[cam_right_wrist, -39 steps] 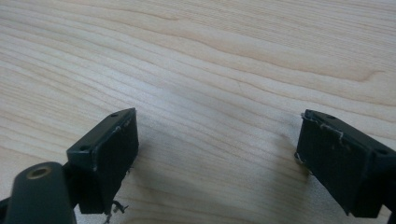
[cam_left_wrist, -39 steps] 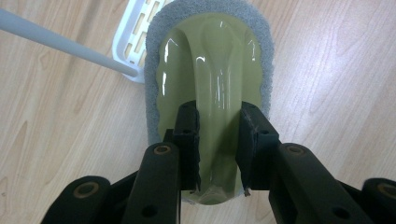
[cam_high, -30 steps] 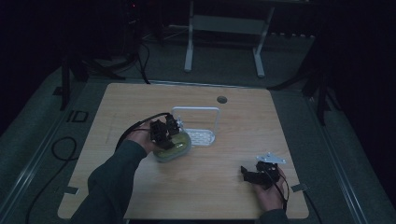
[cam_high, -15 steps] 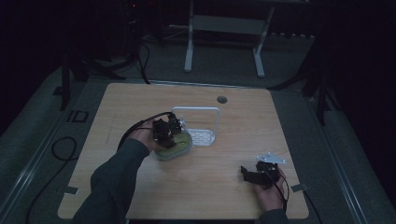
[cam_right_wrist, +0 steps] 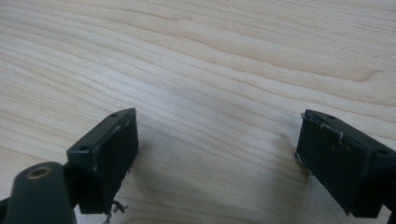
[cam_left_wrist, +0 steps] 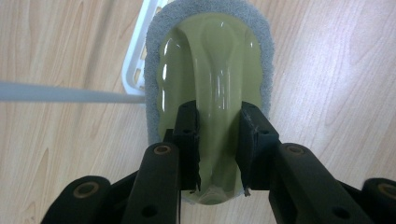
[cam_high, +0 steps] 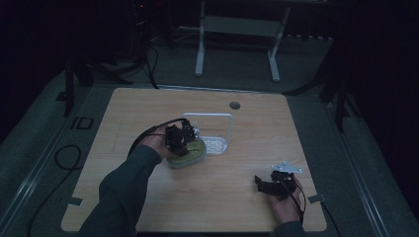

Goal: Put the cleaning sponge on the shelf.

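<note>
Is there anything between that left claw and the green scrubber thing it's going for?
No. The left claw is already shut on the raised handle of the green scrubber, which lies beside the white rack. Nothing sits between them.

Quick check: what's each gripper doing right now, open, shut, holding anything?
Left gripper: shut on the green scrubber's handle ridge.
Right gripper: open, nothing between its fingers, over bare table.

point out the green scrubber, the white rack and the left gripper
green scrubber [cam_left_wrist: 212, 79]: left gripper view, glossy handle top
white rack [cam_high: 217, 145]: high view, perforated base
left gripper [cam_left_wrist: 218, 142]: left gripper view, midway between its tips
</note>
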The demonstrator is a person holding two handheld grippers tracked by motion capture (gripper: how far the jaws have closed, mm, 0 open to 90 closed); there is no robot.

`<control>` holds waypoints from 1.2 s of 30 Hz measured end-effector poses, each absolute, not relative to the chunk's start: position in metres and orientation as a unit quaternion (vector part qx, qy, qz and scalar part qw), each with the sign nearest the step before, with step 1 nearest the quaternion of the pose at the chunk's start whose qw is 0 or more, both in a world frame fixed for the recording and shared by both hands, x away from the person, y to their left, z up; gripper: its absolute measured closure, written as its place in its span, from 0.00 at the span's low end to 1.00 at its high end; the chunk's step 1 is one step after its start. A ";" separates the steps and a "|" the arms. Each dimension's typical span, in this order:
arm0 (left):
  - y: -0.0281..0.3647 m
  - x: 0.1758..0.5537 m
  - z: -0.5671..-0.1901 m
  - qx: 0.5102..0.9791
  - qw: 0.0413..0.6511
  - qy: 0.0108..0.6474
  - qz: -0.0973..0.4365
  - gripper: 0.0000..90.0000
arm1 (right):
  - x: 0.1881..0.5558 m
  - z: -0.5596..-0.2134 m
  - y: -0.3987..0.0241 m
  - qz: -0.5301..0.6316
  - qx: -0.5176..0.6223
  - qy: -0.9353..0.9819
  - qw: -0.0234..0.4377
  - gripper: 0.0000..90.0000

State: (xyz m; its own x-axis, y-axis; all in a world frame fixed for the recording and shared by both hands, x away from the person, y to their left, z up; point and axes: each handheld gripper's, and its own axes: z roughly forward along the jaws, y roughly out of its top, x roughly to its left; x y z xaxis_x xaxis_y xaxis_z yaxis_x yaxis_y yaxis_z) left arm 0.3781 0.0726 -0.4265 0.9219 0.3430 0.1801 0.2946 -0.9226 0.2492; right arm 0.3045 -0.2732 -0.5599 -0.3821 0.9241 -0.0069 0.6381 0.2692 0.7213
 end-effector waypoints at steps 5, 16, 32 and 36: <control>0.068 0.381 -0.426 0.976 0.108 0.157 0.109 0.80 | 0.305 -0.560 -0.273 0.324 0.510 0.765 0.221 0.14; 0.062 0.384 -0.427 0.978 0.110 0.138 0.107 0.80 | 0.305 -0.560 -0.273 0.324 0.510 0.766 0.221 0.14; 0.044 0.390 -0.427 0.984 0.105 0.100 0.106 0.80 | 0.305 -0.560 -0.273 0.324 0.510 0.765 0.221 0.14; 0.040 0.392 -0.427 0.984 0.103 0.096 0.107 0.80 | 0.305 -0.560 -0.273 0.324 0.510 0.765 0.221 0.14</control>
